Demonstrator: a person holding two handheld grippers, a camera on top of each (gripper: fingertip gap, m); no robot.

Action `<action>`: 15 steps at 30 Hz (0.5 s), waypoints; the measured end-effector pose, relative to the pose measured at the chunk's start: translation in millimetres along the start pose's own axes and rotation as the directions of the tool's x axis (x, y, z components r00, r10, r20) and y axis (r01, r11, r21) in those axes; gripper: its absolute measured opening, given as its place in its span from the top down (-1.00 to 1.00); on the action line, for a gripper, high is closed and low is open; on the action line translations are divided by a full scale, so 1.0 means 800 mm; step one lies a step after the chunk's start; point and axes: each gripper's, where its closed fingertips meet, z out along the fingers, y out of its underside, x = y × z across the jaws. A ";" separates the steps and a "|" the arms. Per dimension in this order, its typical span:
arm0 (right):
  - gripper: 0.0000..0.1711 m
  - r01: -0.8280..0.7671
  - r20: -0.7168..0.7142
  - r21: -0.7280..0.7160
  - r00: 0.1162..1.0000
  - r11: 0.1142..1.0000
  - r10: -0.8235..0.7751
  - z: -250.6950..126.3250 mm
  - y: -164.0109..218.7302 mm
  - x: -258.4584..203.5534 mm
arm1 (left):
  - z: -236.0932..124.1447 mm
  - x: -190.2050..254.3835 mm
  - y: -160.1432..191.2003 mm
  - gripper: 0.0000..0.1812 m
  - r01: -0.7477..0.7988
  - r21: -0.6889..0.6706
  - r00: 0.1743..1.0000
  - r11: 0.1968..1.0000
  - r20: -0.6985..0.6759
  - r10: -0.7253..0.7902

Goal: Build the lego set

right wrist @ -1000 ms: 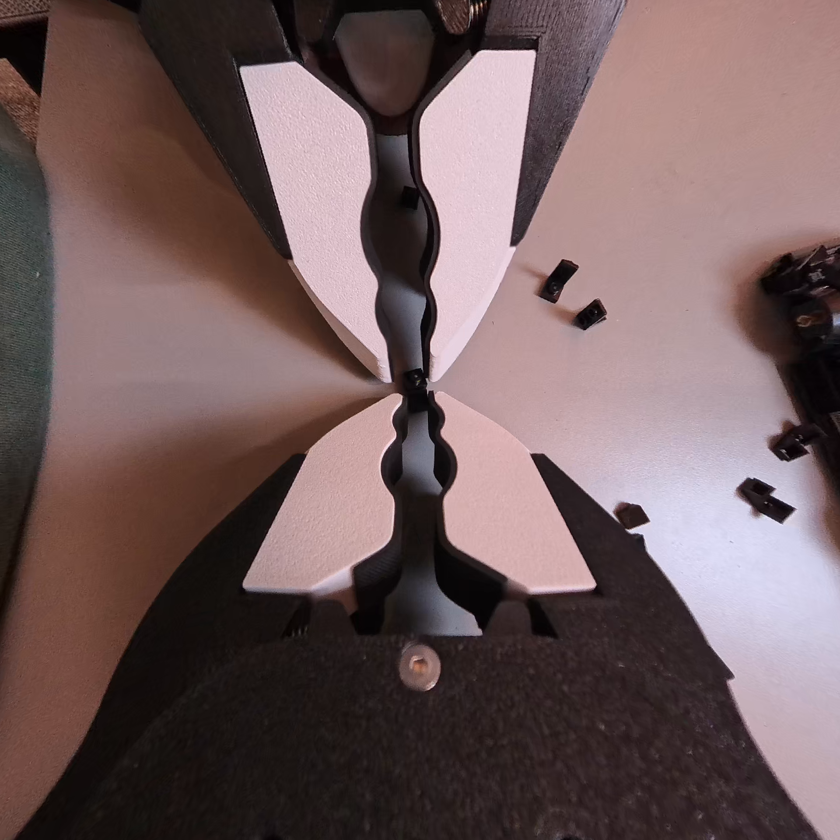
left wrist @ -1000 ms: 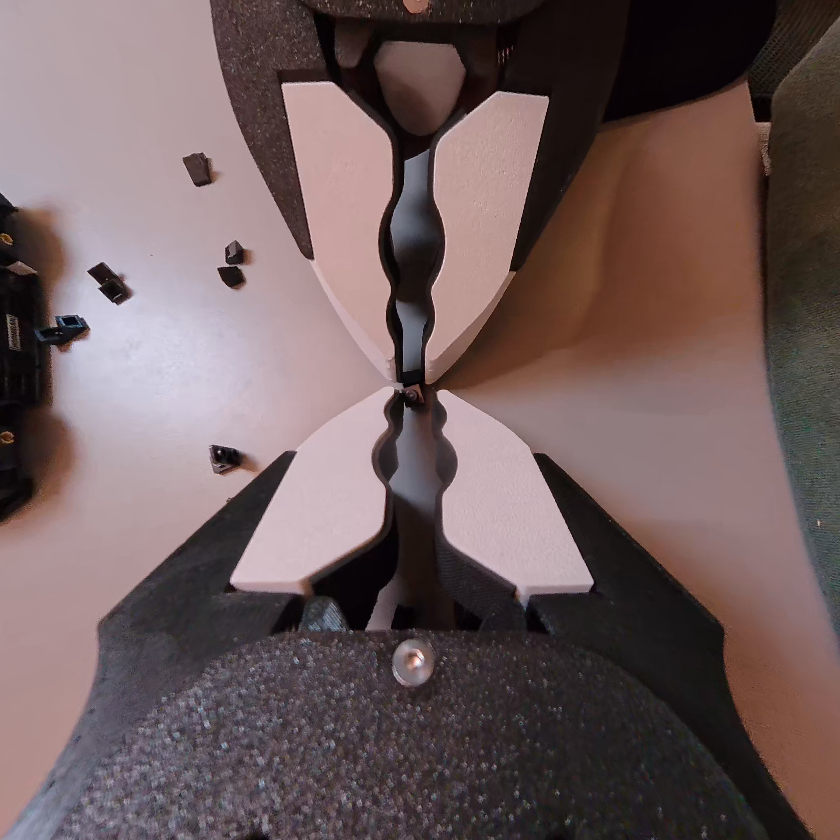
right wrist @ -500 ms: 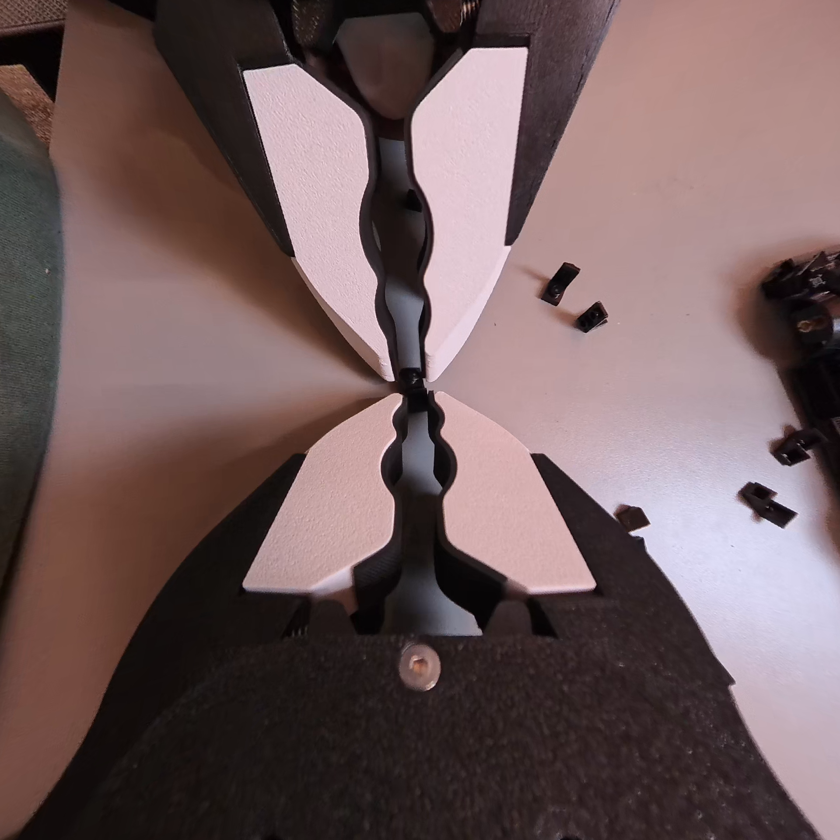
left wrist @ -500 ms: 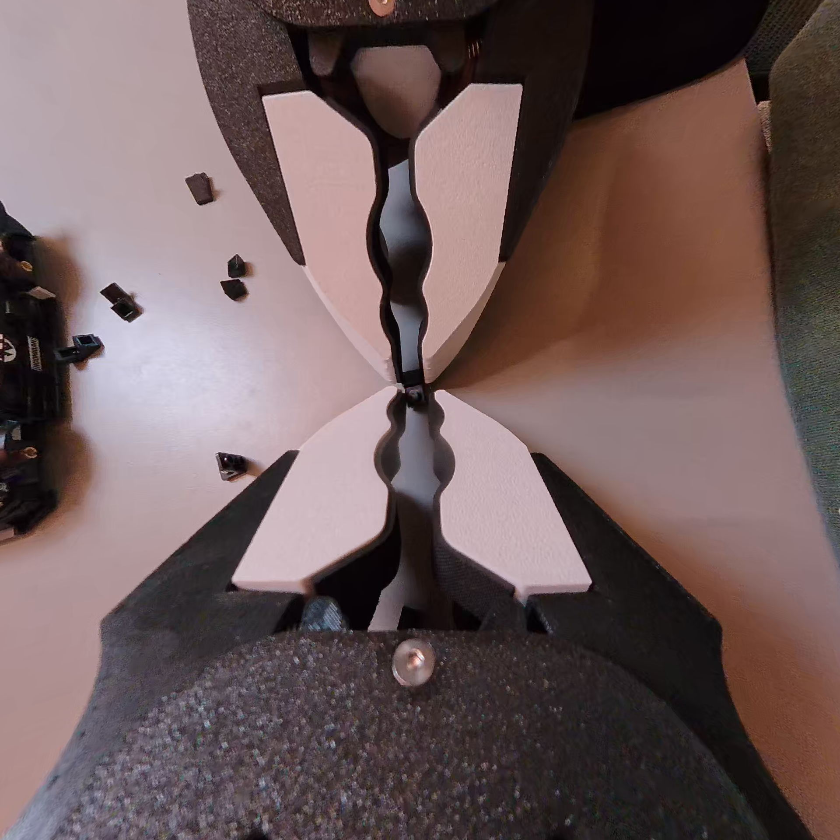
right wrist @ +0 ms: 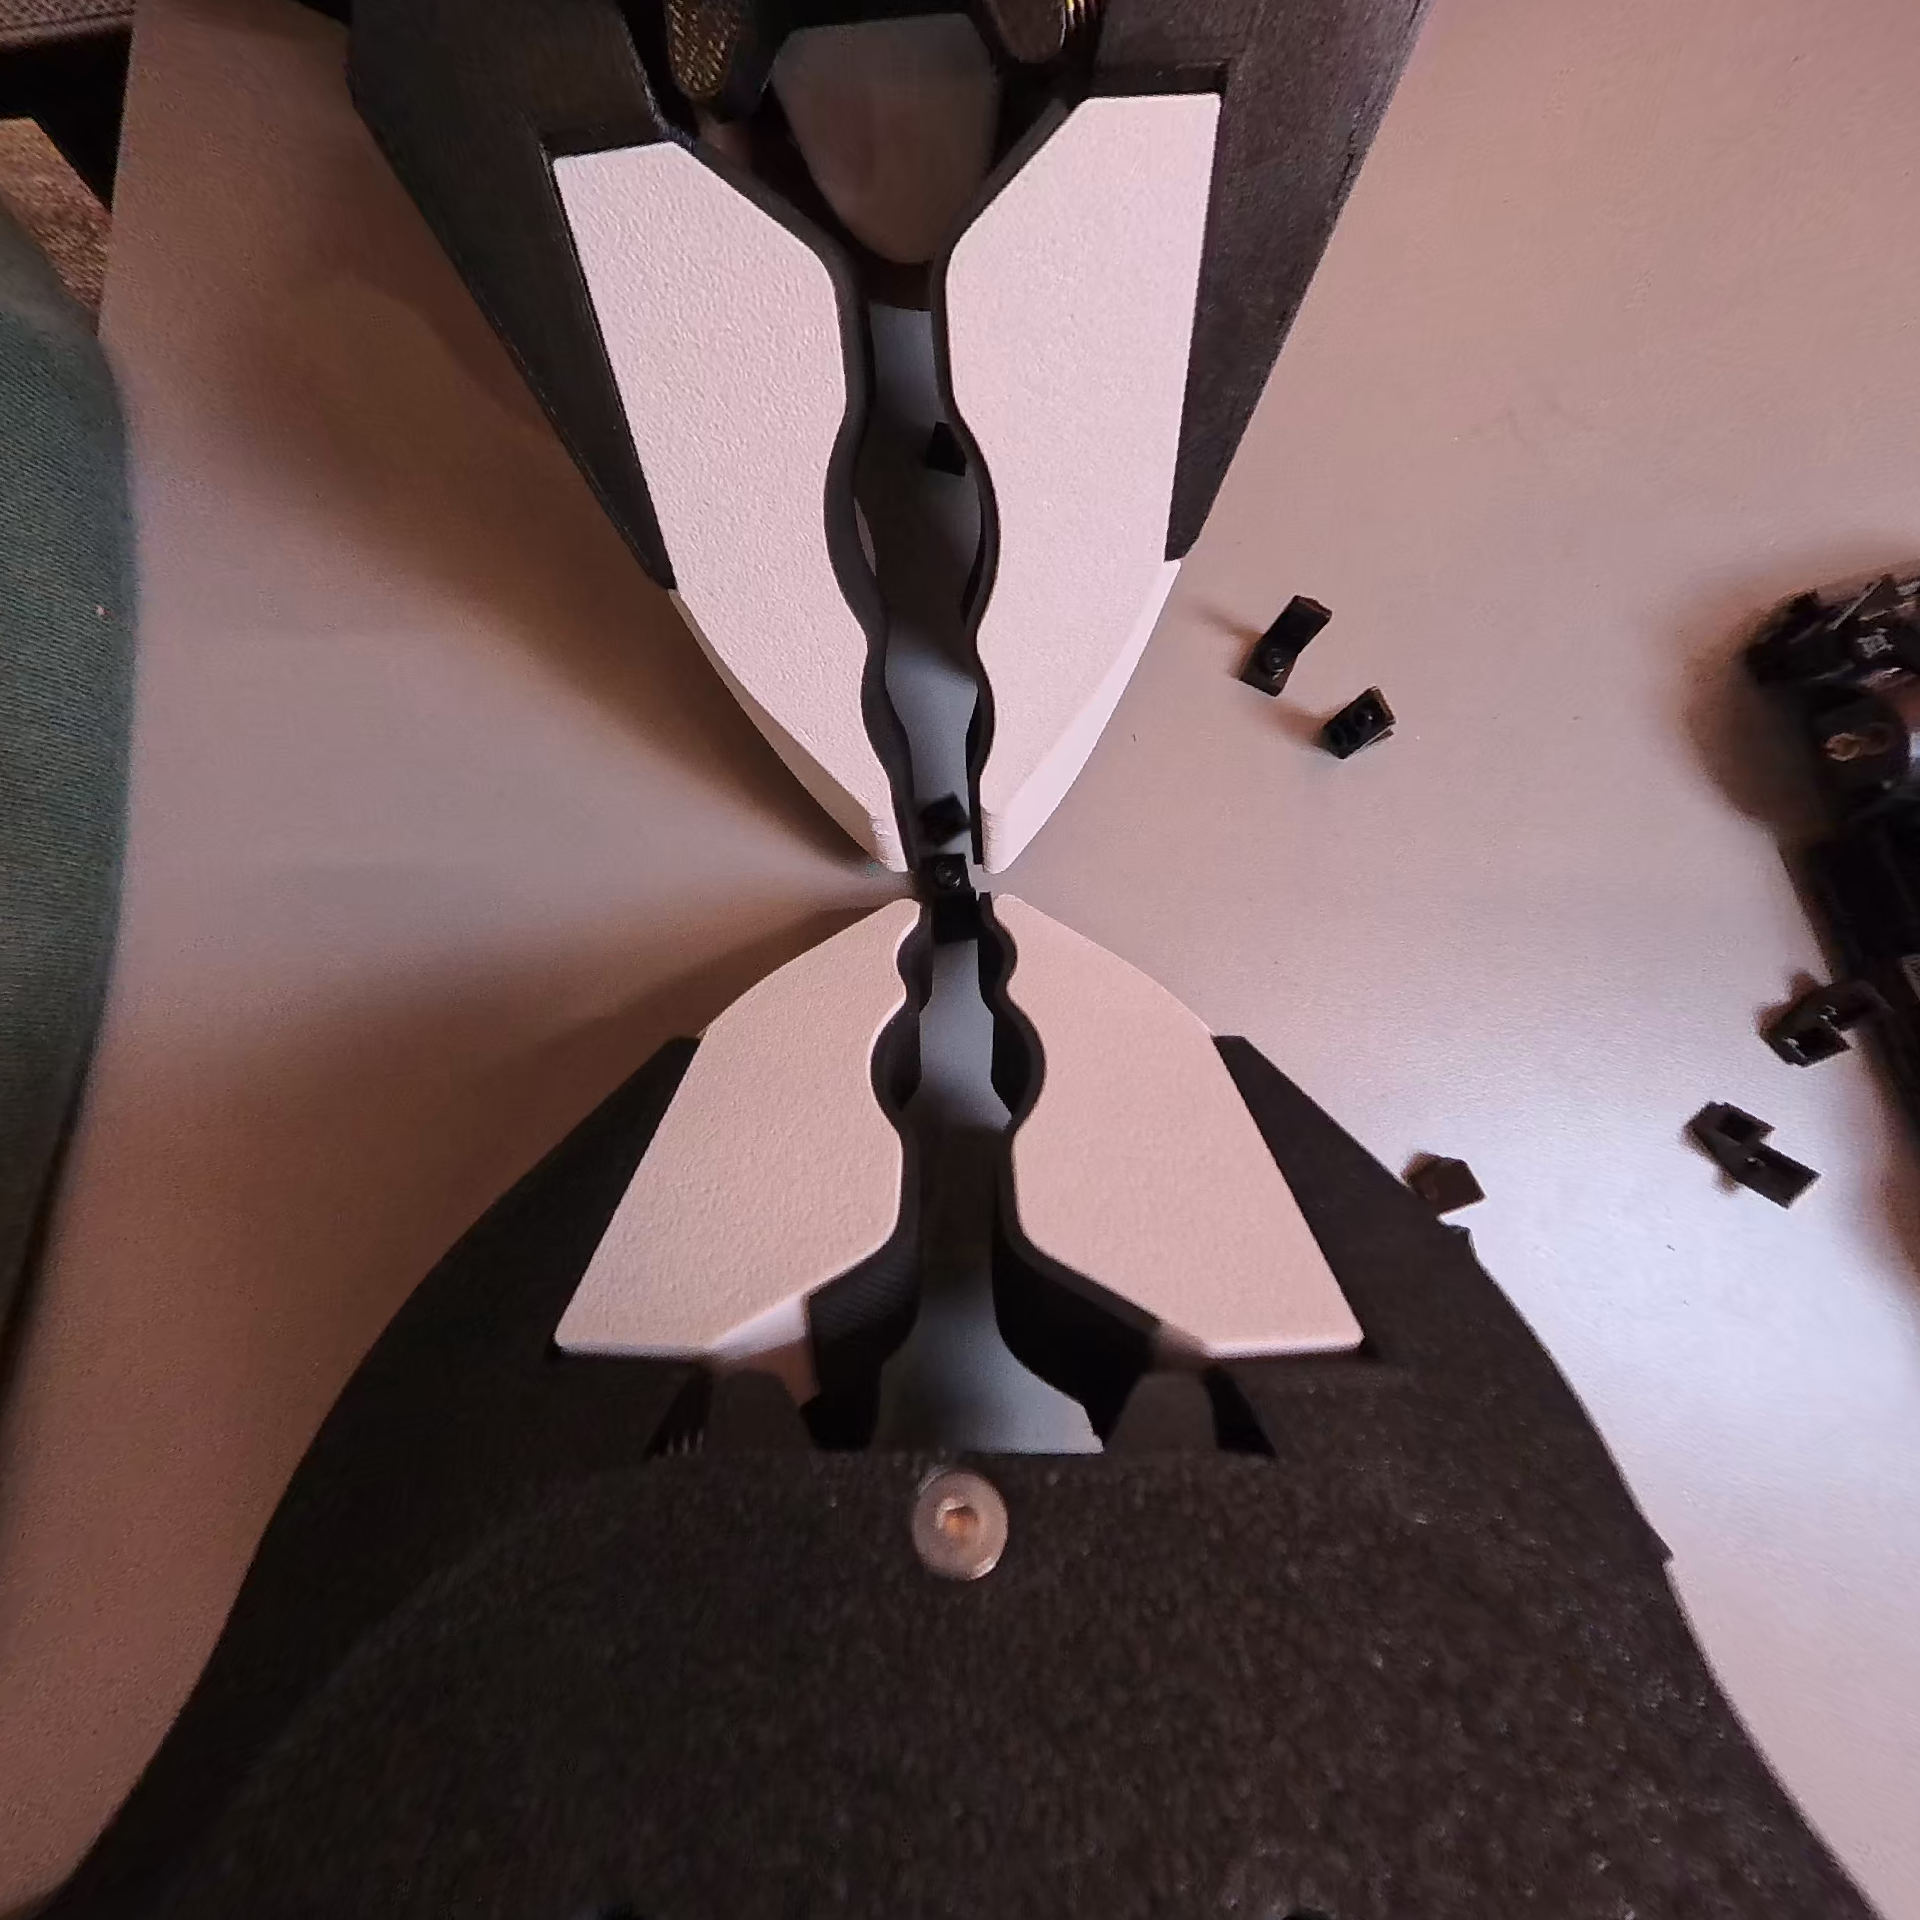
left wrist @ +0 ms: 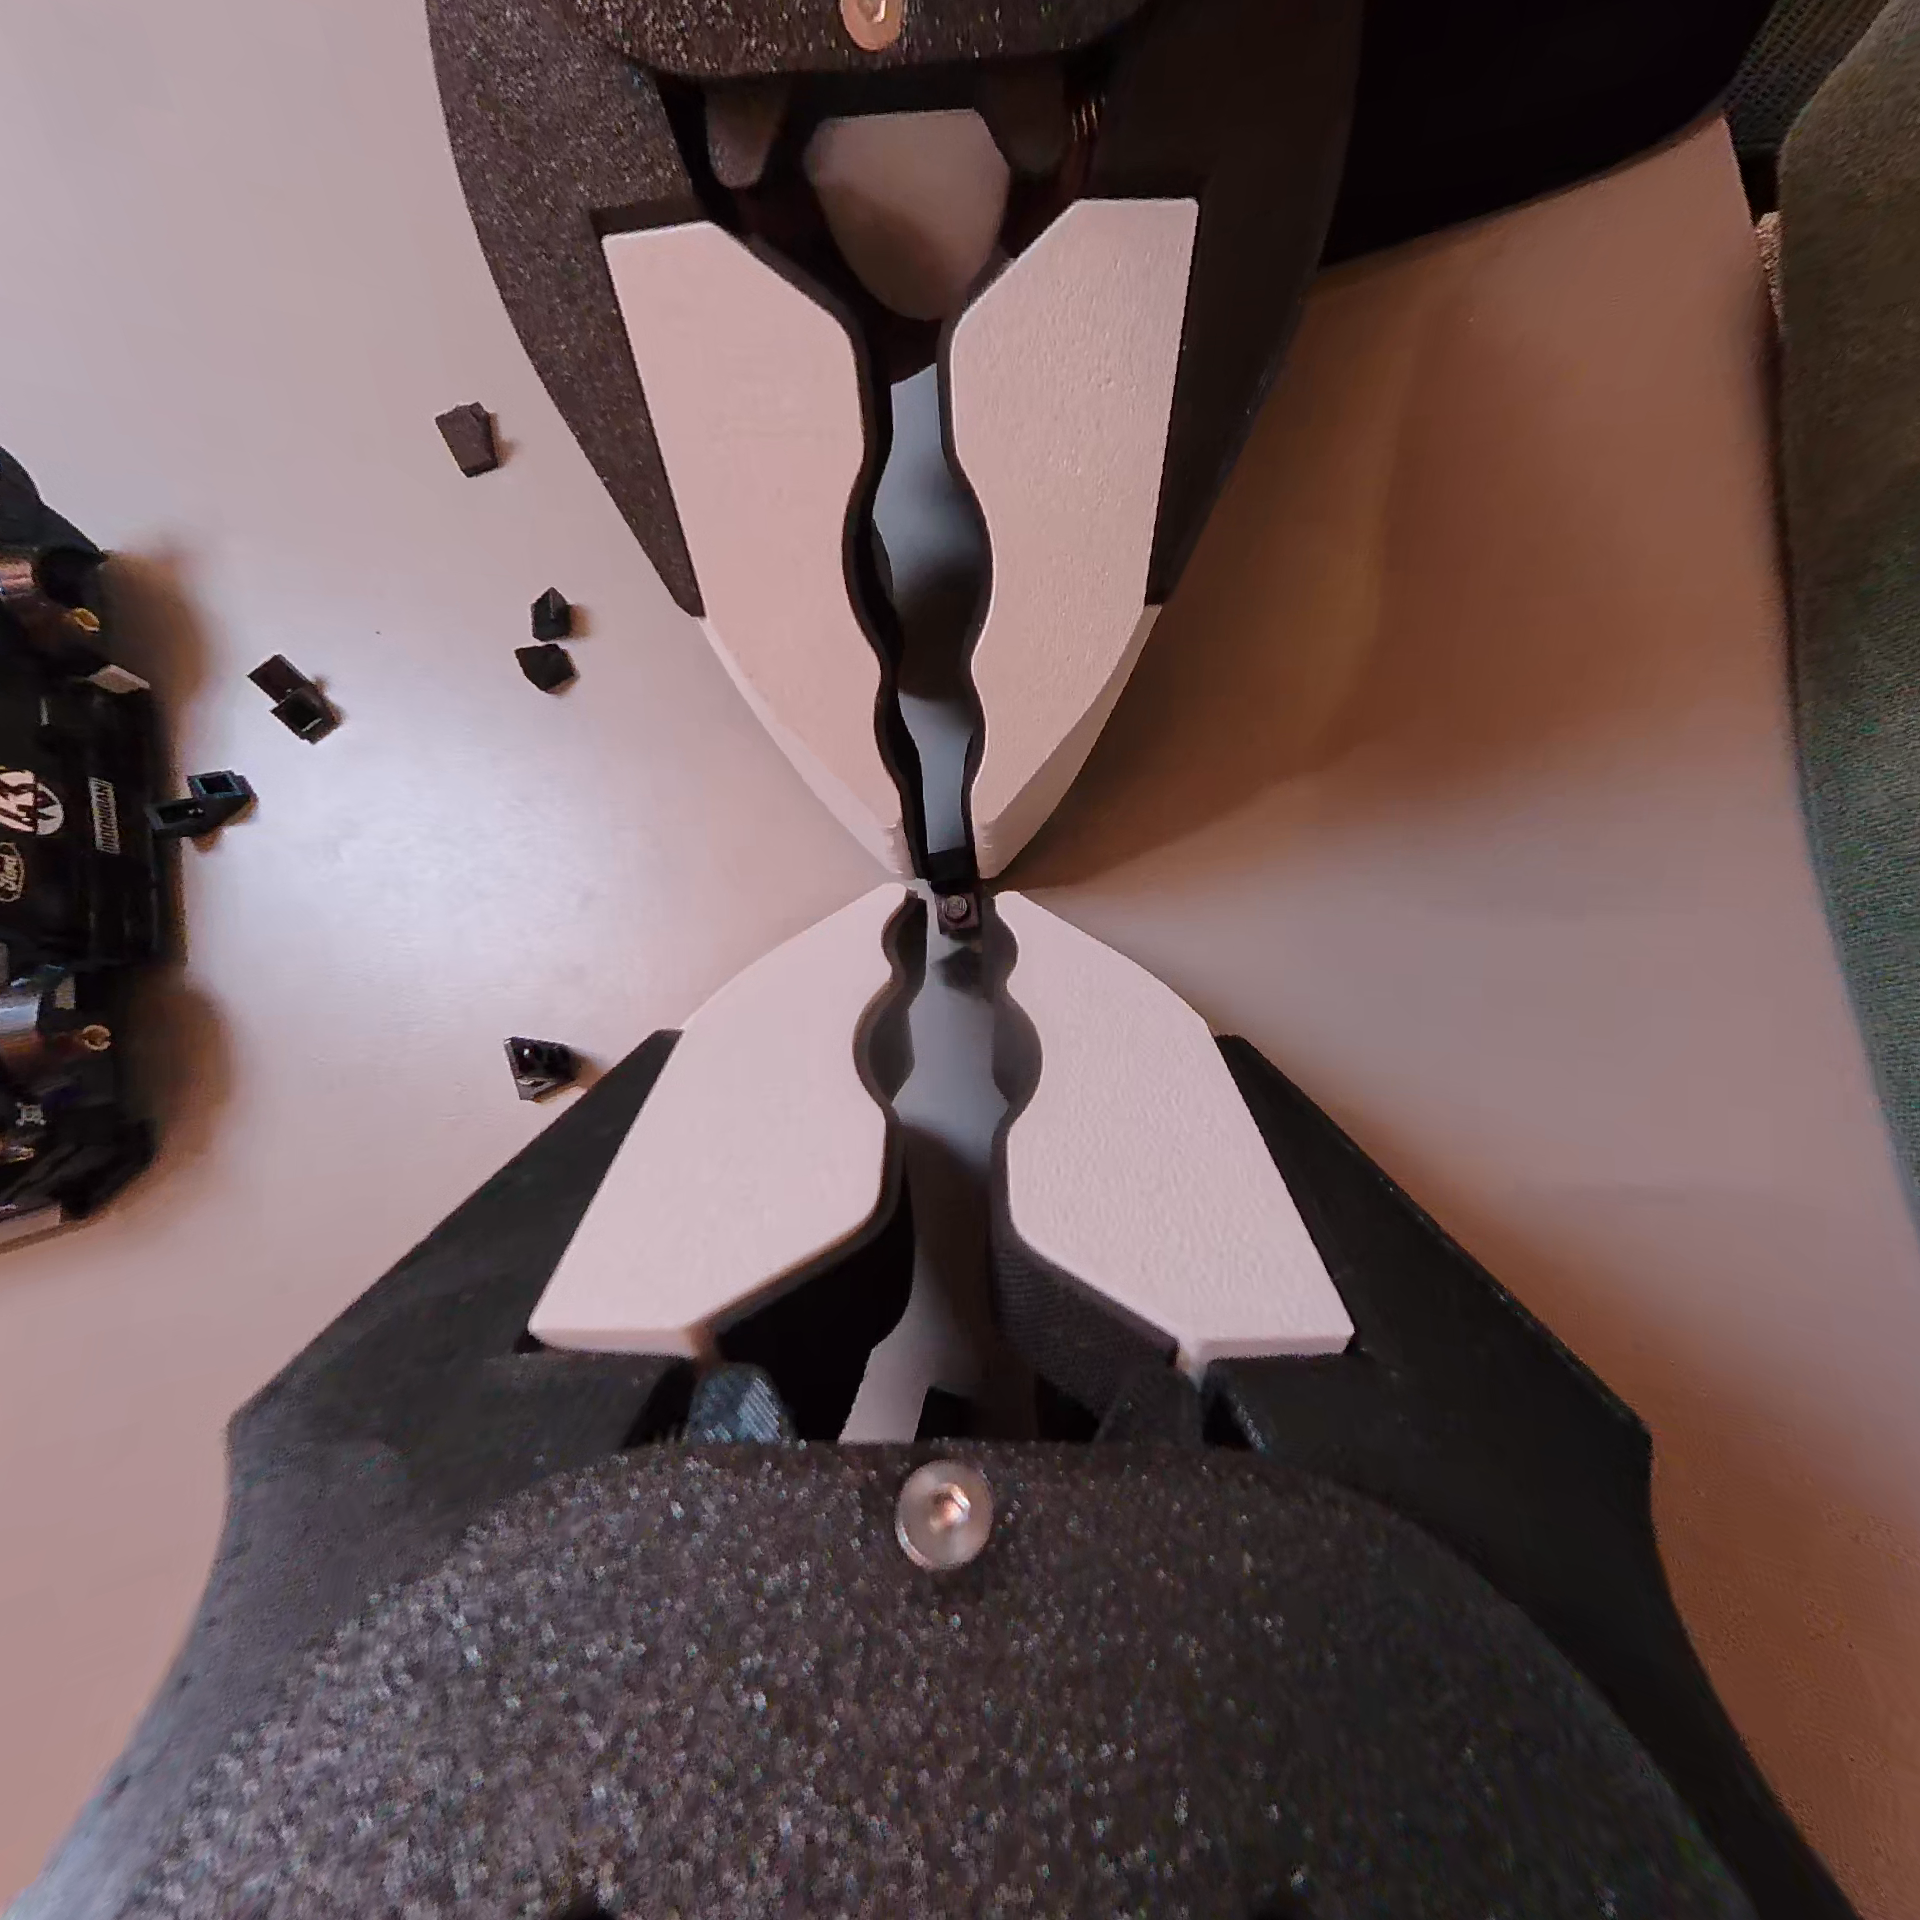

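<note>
My two grippers face each other tip to tip above the pale table [left wrist: 1455,987]. My left gripper [left wrist: 953,909] is shut on a small black lego piece [left wrist: 957,914]. My right gripper [left wrist: 943,857] comes in from the top of the left wrist view, shut on another small black piece [left wrist: 948,864]. The two pieces touch. In the right wrist view my right gripper [right wrist: 951,914] holds its piece [right wrist: 954,920] against the left gripper's [right wrist: 940,847] piece [right wrist: 948,871]. How the pieces join is hidden between the fingers.
A black lego car model [left wrist: 73,883] lies at the left, and shows at the right in the right wrist view [right wrist: 1860,707]. Several loose black pieces lie near it [left wrist: 544,665] [left wrist: 537,1065] [right wrist: 1283,655] [right wrist: 1751,1143]. A green upholstered seat [left wrist: 1860,623] borders the table.
Both grippers stay shut and tip to tip. The pair has drifted slightly, so the car model shows more in the left wrist view.
</note>
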 end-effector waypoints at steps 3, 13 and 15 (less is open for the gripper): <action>0.90 0.002 -0.001 -0.002 1.000 1.000 -0.002 0.000 0.000 0.000 | 0.000 0.000 0.000 0.88 -0.001 0.000 1.000 1.000 0.001 0.001; 0.90 0.002 -0.007 -0.011 1.000 1.000 -0.002 0.001 0.001 0.001 | -0.027 0.004 0.017 0.83 0.073 -0.086 0.997 0.994 0.006 -0.073; 0.90 0.004 -0.008 -0.014 1.000 1.000 -0.004 0.001 0.001 0.001 | -0.026 0.006 0.021 0.84 0.114 -0.101 0.993 0.988 0.017 -0.113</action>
